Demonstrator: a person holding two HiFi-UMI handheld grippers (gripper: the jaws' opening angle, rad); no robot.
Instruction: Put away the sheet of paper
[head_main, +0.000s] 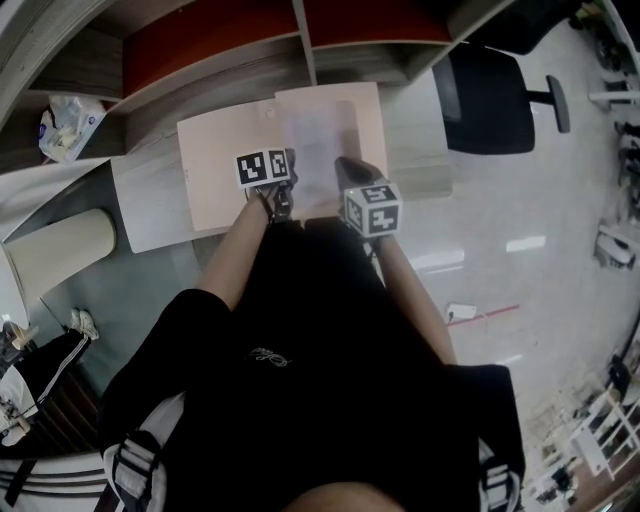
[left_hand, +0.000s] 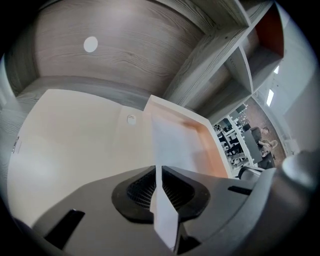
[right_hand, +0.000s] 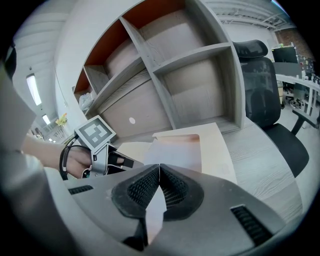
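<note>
Head view: left gripper (head_main: 291, 182) and right gripper (head_main: 342, 165) each clamp the near edge of the sheet of paper (head_main: 320, 135). Its long axis runs toward 12 o'clock over the open folder (head_main: 218, 160).

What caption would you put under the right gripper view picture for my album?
Right gripper and left gripper pinch the sheet of paper over a pink folder.

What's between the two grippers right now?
The sheet of paper spans it, pinched by the left gripper and right gripper, above the peach folder; the head view shows this.
</note>
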